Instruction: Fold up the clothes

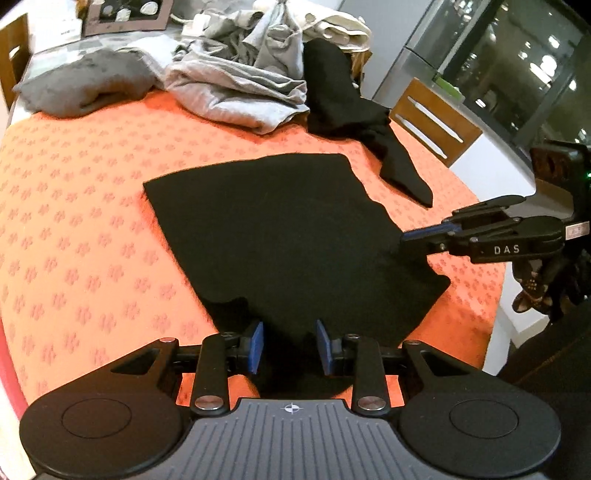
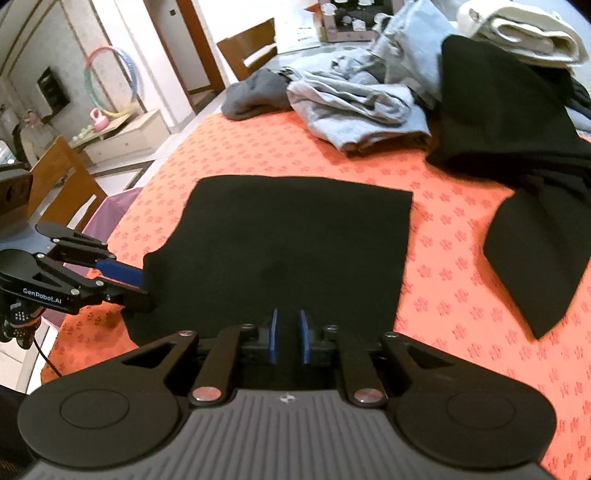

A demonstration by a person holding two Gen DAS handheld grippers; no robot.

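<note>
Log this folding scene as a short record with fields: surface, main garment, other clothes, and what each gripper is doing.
surface: orange patterned tablecloth
main garment: black cloth lying flat, partly folded, near the front edge
other clothes: light grey pile, dark grey bundle, second black garment, cream item, all at the back
left gripper: jaws apart over the near edge of the black cloth, not pinching it
right gripper: jaws narrowly apart above the same cloth, nothing held

"DAS" on right gripper (image 1: 413, 236); "GenRobot.AI", left gripper (image 2: 142, 284).
</note>
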